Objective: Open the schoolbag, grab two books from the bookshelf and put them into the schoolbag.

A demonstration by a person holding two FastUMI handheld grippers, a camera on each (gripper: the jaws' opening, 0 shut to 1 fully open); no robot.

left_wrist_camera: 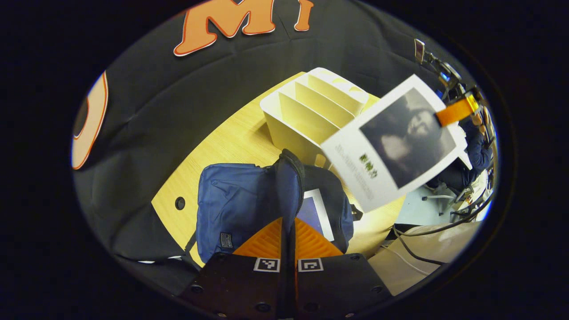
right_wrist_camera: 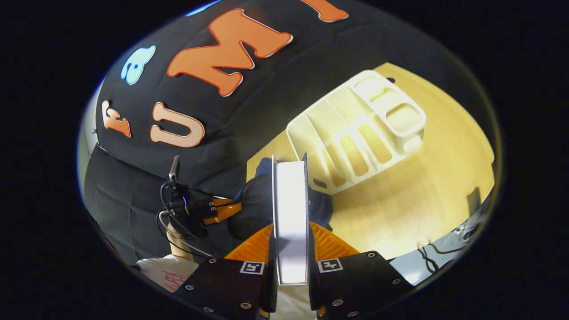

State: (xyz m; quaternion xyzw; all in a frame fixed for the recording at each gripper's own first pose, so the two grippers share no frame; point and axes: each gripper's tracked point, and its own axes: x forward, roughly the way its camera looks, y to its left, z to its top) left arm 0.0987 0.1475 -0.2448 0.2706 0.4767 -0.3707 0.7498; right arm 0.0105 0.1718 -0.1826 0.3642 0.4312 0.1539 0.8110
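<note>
The left gripper (left_wrist_camera: 288, 231) pinches the edge of the blue schoolbag (left_wrist_camera: 249, 204) and holds its mouth open. One book (left_wrist_camera: 316, 212) already sits inside. The right gripper (right_wrist_camera: 291, 249) squeezes a second book (left_wrist_camera: 393, 142), which hangs in the air to the right of the bag, near the white bookshelf (left_wrist_camera: 311, 106) on the table (left_wrist_camera: 226, 142). The bag's mouth looks narrow. If the book comes down crooked, its corner could catch the rim or slip out of the fingers.

Book (left_wrist_camera: 316, 212) inside schoolbag (left_wrist_camera: 240, 204) mostly hidden
</note>
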